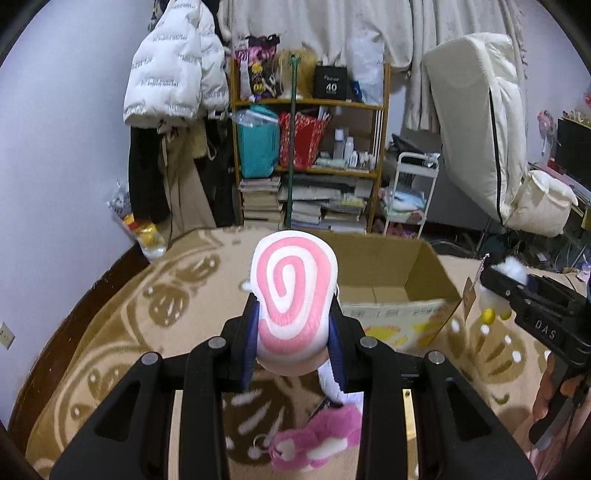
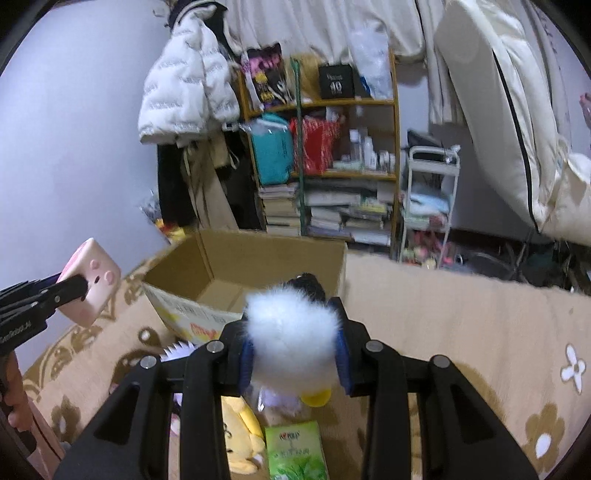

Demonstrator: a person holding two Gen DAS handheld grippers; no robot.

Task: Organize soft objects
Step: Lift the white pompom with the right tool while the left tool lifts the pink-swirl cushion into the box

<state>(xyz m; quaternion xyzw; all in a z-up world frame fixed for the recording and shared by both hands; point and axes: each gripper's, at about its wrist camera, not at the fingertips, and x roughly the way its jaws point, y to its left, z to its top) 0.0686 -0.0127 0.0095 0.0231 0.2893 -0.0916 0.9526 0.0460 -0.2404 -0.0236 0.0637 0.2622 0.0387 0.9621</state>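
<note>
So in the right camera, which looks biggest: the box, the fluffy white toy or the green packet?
1. cardboard box
2. fluffy white toy, though nearness to the camera inflates it
3. green packet, partly cut off

A pale lilac wall stands on the left, with a dark wooden baseboard along its foot. A beige carpet with brown flower patterns covers the floor. Against the back stands a wooden shelf crowded with bags, bottles and stacked books. A white puffer jacket hangs beside it. Cream curtains hang behind, and a white mattress leans upright near a white cart.
</note>
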